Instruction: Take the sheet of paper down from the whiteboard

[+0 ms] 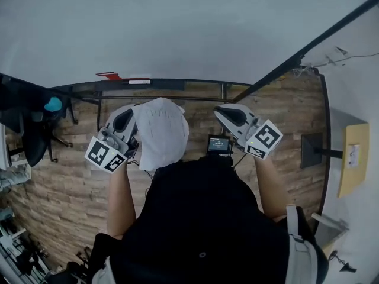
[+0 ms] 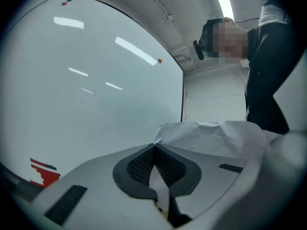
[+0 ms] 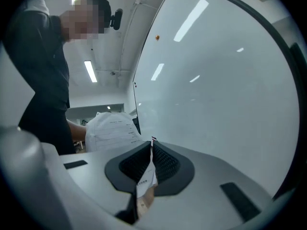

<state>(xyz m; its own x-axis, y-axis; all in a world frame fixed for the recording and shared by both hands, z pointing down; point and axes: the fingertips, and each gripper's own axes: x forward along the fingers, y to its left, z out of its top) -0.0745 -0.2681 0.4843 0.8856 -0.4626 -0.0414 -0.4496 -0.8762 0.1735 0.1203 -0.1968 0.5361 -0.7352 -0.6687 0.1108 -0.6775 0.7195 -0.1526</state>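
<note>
The white sheet of paper [image 1: 161,132] hangs crumpled in front of my chest, off the whiteboard [image 1: 177,28]. My left gripper [image 1: 133,120] is shut on the sheet's left edge. In the left gripper view the paper [image 2: 216,134] runs between the closed pads and bulges off to the right of the left gripper [image 2: 154,146]. My right gripper [image 1: 218,111] is apart from the sheet, level with it to the right. In the right gripper view the right gripper [image 3: 151,142] is shut on a small white printed scrap [image 3: 145,175]. The sheet [image 3: 112,127] shows beyond it on the left.
The whiteboard's tray [image 1: 154,83] carries a red item [image 1: 109,75]. A small orange magnet [image 2: 159,60] sits on the board. Over the wooden floor [image 1: 71,176] stand an office chair [image 1: 35,132] at left and a black stand base [image 1: 311,150] at right.
</note>
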